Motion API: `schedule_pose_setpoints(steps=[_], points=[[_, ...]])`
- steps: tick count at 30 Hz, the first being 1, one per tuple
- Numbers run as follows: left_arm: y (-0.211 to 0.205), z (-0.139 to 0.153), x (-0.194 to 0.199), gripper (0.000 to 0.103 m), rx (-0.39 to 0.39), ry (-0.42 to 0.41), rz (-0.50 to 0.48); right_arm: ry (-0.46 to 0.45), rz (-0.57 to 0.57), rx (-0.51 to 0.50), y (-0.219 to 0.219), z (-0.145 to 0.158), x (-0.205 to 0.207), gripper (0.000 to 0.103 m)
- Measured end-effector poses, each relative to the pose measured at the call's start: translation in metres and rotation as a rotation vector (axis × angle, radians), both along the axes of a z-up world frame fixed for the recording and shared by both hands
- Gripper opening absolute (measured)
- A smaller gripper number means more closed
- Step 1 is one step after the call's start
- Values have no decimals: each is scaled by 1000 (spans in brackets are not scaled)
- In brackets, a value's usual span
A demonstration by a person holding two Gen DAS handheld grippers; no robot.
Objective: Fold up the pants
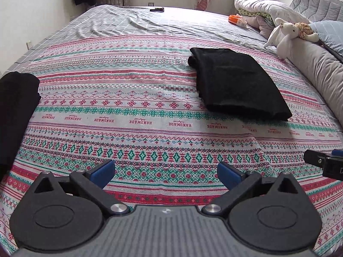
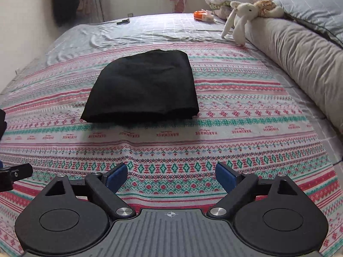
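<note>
Item one: your left gripper (image 1: 166, 174), lower centre of its own view, blue pads (image 1: 103, 171) spread wide with nothing between them, only the patterned blanket (image 1: 128, 111) beneath. Its black tip also showed at the lower left edge of the right wrist view.

Item two: your right gripper (image 2: 170, 176), lower centre of its view, jaws likewise well apart and holding nothing; a part of it entered the left wrist view at the right edge.

Item three: the folded black pants (image 2: 143, 87), lying flat on the blanket as a neat rectangle, centre-left of the right wrist view and right of centre in the left wrist view, clear of both grippers.

Item four: a second dark garment (image 1: 15, 111) at the left edge of the left wrist view, resting on the blanket; what kind it was you could not tell.

Item five: a white plush rabbit (image 2: 242, 15), upper right, draped over a long grey bolster (image 2: 295, 49).

Item six: a small orange object (image 1: 235, 19) and a dark flat object (image 1: 157, 9) on the grey checked sheet (image 1: 120, 21), upper part of frame.
</note>
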State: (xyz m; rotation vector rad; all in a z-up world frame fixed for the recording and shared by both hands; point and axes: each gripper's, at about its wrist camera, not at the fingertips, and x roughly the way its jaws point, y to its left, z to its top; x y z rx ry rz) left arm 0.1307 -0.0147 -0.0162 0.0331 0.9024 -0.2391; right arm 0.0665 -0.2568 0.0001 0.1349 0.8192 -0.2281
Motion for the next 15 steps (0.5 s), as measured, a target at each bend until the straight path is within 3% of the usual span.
schedule_pose_setpoints(steps=[7, 15], points=[[-11, -14, 0, 103, 74, 2, 30, 8, 13, -20, 10, -6, 6, 98], [-12, -20, 0, 103, 81, 23, 27, 26, -4, -15, 16, -11, 15, 98]])
